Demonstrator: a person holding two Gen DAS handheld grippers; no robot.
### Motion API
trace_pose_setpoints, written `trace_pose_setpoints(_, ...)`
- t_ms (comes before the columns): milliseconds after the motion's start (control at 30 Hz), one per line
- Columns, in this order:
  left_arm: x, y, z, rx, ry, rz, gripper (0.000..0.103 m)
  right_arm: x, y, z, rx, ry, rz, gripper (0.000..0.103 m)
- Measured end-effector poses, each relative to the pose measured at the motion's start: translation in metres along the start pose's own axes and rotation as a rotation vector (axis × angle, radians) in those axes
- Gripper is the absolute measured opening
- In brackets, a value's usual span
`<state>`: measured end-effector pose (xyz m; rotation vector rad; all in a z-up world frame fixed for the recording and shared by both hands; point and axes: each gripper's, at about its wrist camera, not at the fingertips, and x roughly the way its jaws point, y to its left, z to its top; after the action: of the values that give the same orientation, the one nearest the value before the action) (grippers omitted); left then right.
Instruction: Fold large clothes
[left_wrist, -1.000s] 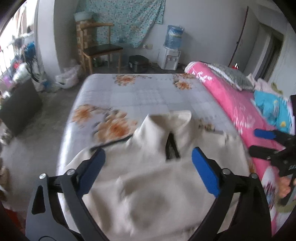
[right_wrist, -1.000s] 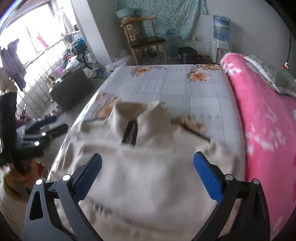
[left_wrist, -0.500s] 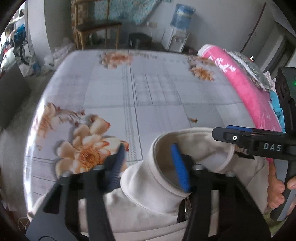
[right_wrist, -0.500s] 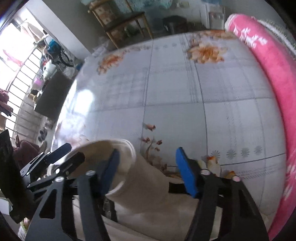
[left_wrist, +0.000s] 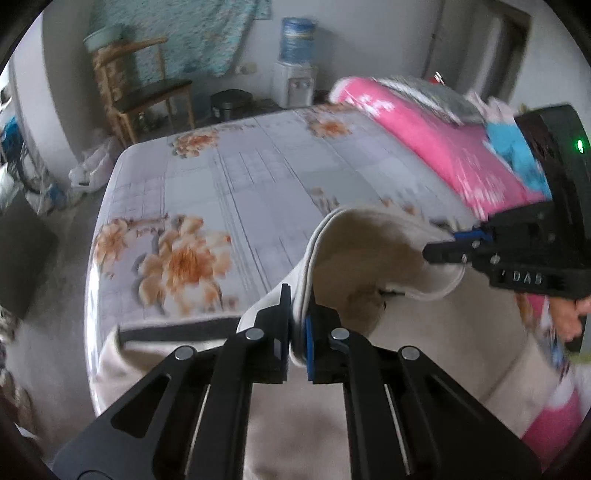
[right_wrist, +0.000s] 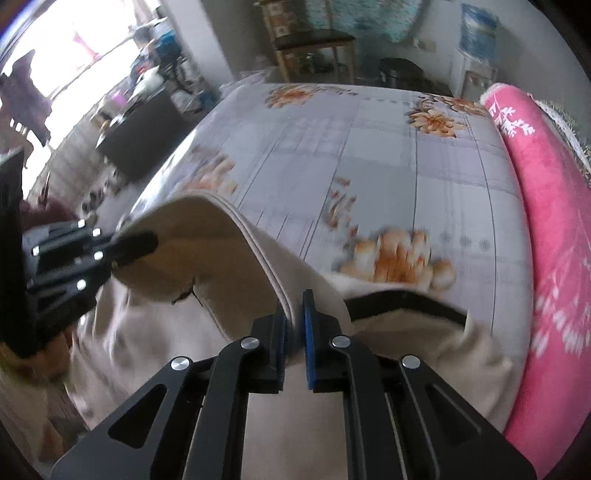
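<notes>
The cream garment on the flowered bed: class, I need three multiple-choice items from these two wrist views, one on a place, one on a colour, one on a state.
1. Where does the rolled blanket lie relative to the garment?
A. on the right
B. on the left
C. under the chair

2. What colour is that blanket?
A. green
B. pink
C. black

3. What are the two grippers doing?
A. both open
B. one open
C. both shut on the collar

Answers:
1 A, the blanket lies along the bed's right side, beyond the garment.
2 B, it is pink with white sprigs.
3 C, the left gripper and right gripper each pinch the collar edge.
</notes>
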<state>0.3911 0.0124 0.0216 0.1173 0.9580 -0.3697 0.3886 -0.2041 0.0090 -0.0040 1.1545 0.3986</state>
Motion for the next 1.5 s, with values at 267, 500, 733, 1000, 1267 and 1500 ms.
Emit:
trace_pose_setpoints(267, 0.021, -0.003, -0.061, -0.017, 0.153, 0.009, 0.015, 0.024, 0.008, -0.066, -0.069, 0.059, -0.068, 0.014)
trace_pose_setpoints(500, -0.031, 0.015, -0.075, -0.007, 0.058, -0.028, 0.046, -0.027, 0.014, -0.08, -0.091, 0.043, -0.013, 0.06)
trace_pose_setpoints(733, -0.049, 0.017, -0.039, -0.071, -0.102, -0.08, 0.045, -0.061, 0.014, -0.037, -0.01, -0.141, 0.064, 0.052)
trace_pose_setpoints(1000, 0.042, -0.02, -0.048, 0.033, 0.083, 0.106, 0.039, 0.043, 0.049, -0.027, -0.024, 0.039, 0.017, 0.031)
trace_pose_setpoints(1267, 0.011, -0.014, -0.055, 0.038, 0.025, 0.038, 0.039, 0.019, 0.038, -0.044, -0.013, 0.006, -0.002, 0.029)
trace_pose_setpoints(1500, 0.02, -0.025, -0.068, 0.091, 0.062, 0.114, 0.039, 0.027, 0.021, -0.058, 0.022, 0.039, -0.066, 0.029)
